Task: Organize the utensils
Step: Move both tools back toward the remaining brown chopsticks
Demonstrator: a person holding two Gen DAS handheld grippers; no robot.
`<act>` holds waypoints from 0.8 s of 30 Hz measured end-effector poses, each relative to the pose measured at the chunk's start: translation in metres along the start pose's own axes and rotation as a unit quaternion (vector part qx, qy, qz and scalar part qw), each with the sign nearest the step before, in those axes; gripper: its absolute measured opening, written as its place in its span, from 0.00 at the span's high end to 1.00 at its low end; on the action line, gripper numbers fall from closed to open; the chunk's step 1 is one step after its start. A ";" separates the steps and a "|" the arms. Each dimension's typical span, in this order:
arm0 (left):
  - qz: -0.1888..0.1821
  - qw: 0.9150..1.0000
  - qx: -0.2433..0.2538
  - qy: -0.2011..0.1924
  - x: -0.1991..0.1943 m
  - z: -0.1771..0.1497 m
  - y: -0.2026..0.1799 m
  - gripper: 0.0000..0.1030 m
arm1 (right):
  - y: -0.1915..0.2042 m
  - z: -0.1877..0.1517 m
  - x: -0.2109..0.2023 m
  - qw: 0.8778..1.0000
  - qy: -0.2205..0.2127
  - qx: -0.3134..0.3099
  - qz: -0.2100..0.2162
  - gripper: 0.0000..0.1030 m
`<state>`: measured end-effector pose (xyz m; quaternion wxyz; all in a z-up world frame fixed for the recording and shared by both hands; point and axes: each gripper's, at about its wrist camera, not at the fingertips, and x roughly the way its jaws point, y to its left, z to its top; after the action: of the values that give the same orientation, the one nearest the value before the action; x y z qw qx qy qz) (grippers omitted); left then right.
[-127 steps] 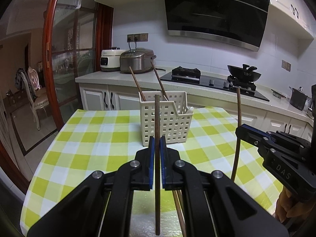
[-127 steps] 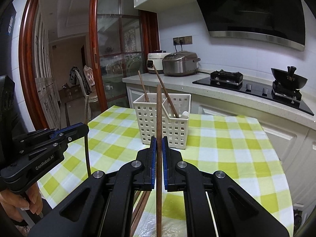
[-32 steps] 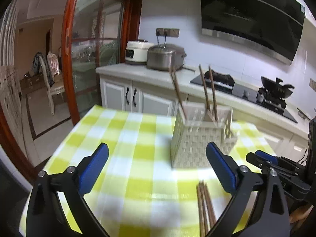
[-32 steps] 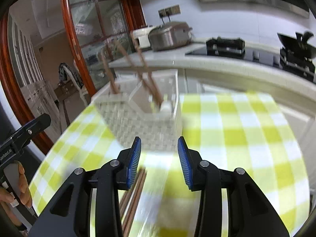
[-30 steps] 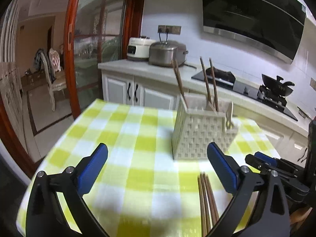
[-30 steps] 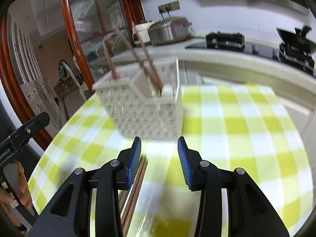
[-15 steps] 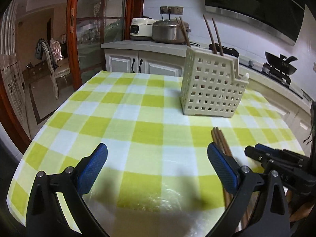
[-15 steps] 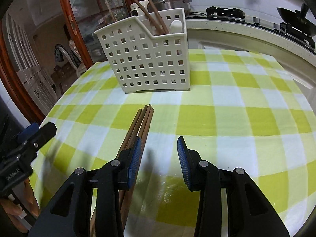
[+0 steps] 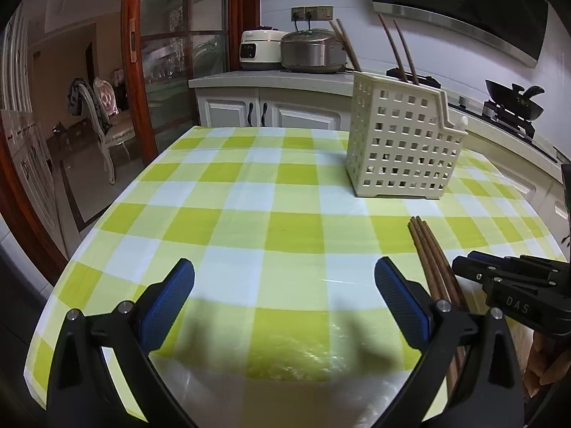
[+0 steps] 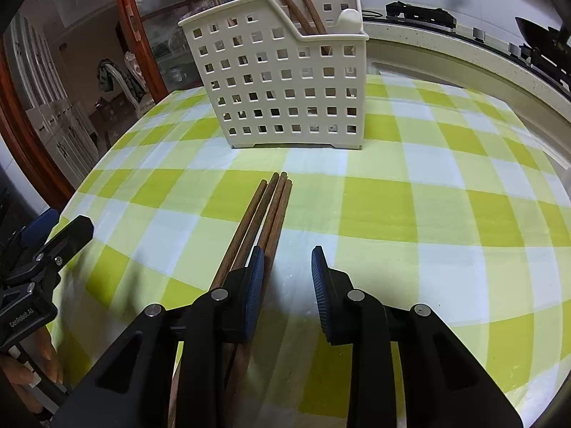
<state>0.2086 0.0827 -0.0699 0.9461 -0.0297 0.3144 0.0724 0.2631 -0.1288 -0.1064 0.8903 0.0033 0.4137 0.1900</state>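
Several brown chopsticks (image 10: 267, 210) lie bundled on the green-checked tablecloth in front of a white perforated basket (image 10: 285, 82). A few chopsticks (image 10: 303, 3) stand inside it. My right gripper (image 10: 287, 251) is low over the near part of the bundle. Its jaws are closing, the left finger covers the sticks, and the gap shows almost only bare cloth. My left gripper (image 9: 284, 267) is wide open over bare cloth, left of the bundle (image 9: 428, 249) and nearer than the basket (image 9: 403, 142). The right gripper (image 9: 464, 264) shows at the left wrist view's right edge.
The table edge (image 9: 89, 235) drops off at the left toward a wooden glass door (image 9: 142, 71) and a chair (image 9: 103, 107). Behind the table a counter holds two rice cookers (image 9: 310, 53) and a stove with a wok (image 9: 514, 100). A person's fingers (image 10: 46, 356) hold the left gripper.
Both grippers have sunk toward the table, away from the basket top. The right gripper now sits over the lying chopsticks with narrower jaws. The left jaws stay wide.
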 end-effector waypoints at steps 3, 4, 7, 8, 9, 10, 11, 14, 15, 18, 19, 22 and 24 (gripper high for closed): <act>-0.003 1.000 -0.006 0.000 0.000 -0.001 0.003 0.05 | 0.002 0.001 0.001 1.000 0.003 -0.002 -0.004 0.74; -0.003 1.000 -0.006 0.001 0.000 -0.002 0.004 0.05 | 0.003 0.001 0.002 1.000 0.004 -0.004 -0.007 0.74; -0.005 1.000 -0.004 0.002 0.000 -0.003 0.005 0.05 | 0.006 0.000 0.004 1.000 0.007 -0.009 -0.013 0.76; -0.007 1.000 -0.005 0.001 0.000 -0.004 0.005 0.05 | 0.007 0.000 0.004 1.000 0.006 -0.011 -0.018 0.76; -0.008 1.000 -0.005 0.001 0.000 -0.004 0.006 0.05 | 0.008 0.000 0.005 1.000 0.010 -0.013 -0.023 0.77; -0.008 1.000 -0.006 0.001 0.000 -0.004 0.007 0.05 | 0.009 0.001 0.005 1.000 0.010 -0.014 -0.024 0.77; -0.008 1.000 -0.007 0.001 0.000 -0.005 0.008 0.05 | 0.010 0.001 0.005 0.999 0.011 -0.015 -0.027 0.77; -0.008 1.000 -0.013 0.000 0.000 -0.005 0.012 0.05 | 0.014 0.002 0.008 0.999 0.016 -0.023 -0.037 0.77; -0.008 1.000 -0.015 0.000 0.000 -0.005 0.013 0.05 | 0.016 0.003 0.009 0.999 0.018 -0.026 -0.040 0.78; -0.007 1.000 -0.019 -0.001 0.000 -0.006 0.016 0.05 | 0.020 0.004 0.012 0.998 0.019 -0.033 -0.051 0.79; -0.007 1.000 -0.020 -0.001 0.000 -0.006 0.016 0.05 | 0.021 0.005 0.013 0.998 0.020 -0.035 -0.054 0.79; -0.006 1.000 -0.020 -0.001 -0.001 -0.007 0.018 0.05 | 0.025 0.005 0.014 0.997 0.019 -0.046 -0.065 0.80; -0.007 1.000 -0.020 0.001 -0.001 -0.007 0.019 0.05 | 0.026 0.005 0.014 0.996 0.021 -0.050 -0.066 0.88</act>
<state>0.2006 0.1002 -0.0747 0.9455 -0.0512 0.3133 0.0724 0.2661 -0.0996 -0.1096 0.8913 -0.0722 0.4213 0.1513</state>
